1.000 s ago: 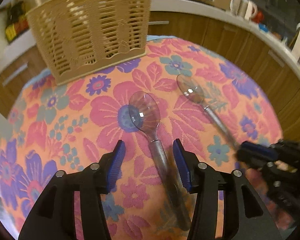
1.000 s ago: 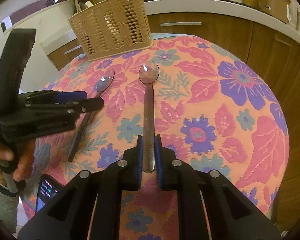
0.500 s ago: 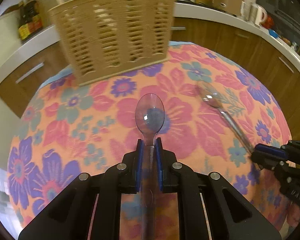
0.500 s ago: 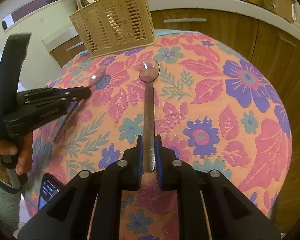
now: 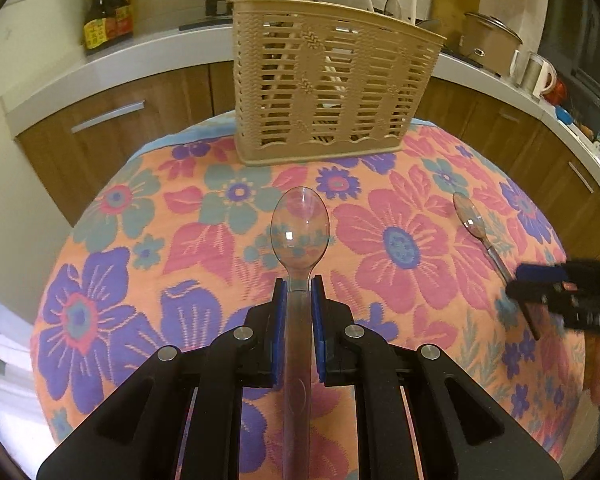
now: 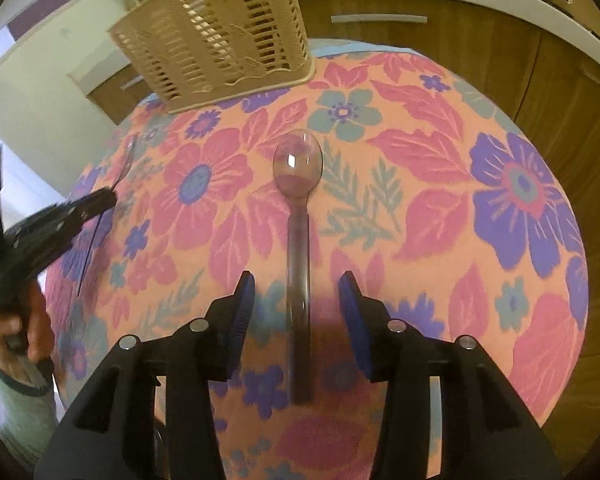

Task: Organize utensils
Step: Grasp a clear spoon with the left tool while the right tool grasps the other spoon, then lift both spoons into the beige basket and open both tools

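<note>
Utensil basket sits at the far edge of the table, with the counter behind it. One spoon is clamped in the left gripper, the other spoon lies on the cloth between the right gripper's spread fingers.

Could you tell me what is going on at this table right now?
A person is sorting clear plastic spoons with two handheld grippers. The left gripper is shut on one spoon, pointing toward the beige utensil basket. The right gripper is open, its fingers either side of the second spoon on the floral tablecloth.
</note>
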### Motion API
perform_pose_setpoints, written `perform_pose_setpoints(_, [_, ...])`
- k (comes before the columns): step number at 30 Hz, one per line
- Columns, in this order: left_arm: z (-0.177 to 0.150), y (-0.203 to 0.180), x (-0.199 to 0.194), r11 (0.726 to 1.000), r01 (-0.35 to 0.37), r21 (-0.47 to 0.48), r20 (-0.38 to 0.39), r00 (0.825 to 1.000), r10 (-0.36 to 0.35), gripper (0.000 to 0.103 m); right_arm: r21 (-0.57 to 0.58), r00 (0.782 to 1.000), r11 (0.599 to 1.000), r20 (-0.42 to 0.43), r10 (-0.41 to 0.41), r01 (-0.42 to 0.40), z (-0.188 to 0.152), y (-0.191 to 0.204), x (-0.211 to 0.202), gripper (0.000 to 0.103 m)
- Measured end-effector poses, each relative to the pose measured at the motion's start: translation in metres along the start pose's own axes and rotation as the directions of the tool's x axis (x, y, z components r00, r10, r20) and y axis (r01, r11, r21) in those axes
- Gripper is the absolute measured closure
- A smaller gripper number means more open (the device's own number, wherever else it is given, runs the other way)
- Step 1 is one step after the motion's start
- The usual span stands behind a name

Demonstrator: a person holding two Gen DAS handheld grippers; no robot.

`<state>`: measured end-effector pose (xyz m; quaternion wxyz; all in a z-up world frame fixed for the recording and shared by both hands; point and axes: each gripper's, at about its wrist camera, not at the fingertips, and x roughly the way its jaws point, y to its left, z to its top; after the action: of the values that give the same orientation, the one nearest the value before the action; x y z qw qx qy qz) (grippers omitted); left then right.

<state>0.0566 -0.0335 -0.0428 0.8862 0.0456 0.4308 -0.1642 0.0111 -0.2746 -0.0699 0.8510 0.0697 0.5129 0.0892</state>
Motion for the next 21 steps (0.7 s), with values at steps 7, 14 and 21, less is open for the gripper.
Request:
perform_pose_setpoints(7, [-0.004, 0.013, 0.008, 0.999, -0.044, 0.001, -0.055, 0.998, 0.044, 0.092, -0.081, 0.993, 0.992, -0.066, -0.097, 0.092, 0.037, 0.015, 0.022, 0.074])
perform_pose_setpoints(14, [0.000, 0.007, 0.008, 0.996, -0.033, 0.086, -0.127, 0.991, 0.044, 0.084, -0.116, 0.986, 0.987, -0.110, -0.126, 0.113, 0.053, 0.016, 0.031, 0.092])
perform_pose_setpoints(21, [0.007, -0.005, 0.018, 0.980, -0.083, 0.182, -0.155, 0.982, 0.111, 0.077, -0.185, 0.977, 0.976, -0.159, -0.144, 0.114, 0.050, 0.022, 0.029, 0.092])
